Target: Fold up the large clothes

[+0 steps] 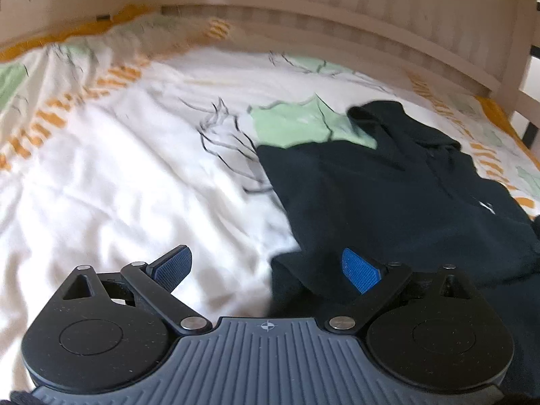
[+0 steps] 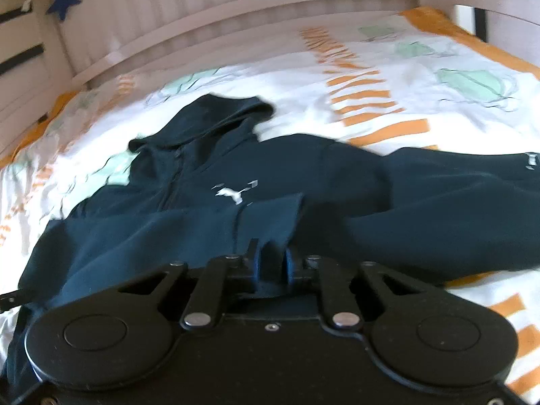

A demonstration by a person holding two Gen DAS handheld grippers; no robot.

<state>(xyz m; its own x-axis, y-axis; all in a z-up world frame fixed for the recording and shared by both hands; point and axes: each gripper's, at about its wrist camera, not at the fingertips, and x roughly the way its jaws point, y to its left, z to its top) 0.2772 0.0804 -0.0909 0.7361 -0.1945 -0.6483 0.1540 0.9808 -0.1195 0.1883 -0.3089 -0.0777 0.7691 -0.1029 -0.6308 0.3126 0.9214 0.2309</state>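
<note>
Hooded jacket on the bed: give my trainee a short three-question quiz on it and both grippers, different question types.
1. True or false: the left gripper is shut on the dark hooded jacket.
2. What does the right gripper pinch? A) the bedsheet B) the jacket's cuff C) the hood
3. Fill in: the jacket's chest logo is coloured ____.

Key: 1 false, its jaws stand open; 2 B; 3 white.

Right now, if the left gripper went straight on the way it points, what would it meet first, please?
Probably the bed sheet, right beside the hoodie's edge; the open left gripper straddles that edge, so depth is unclear.
</note>
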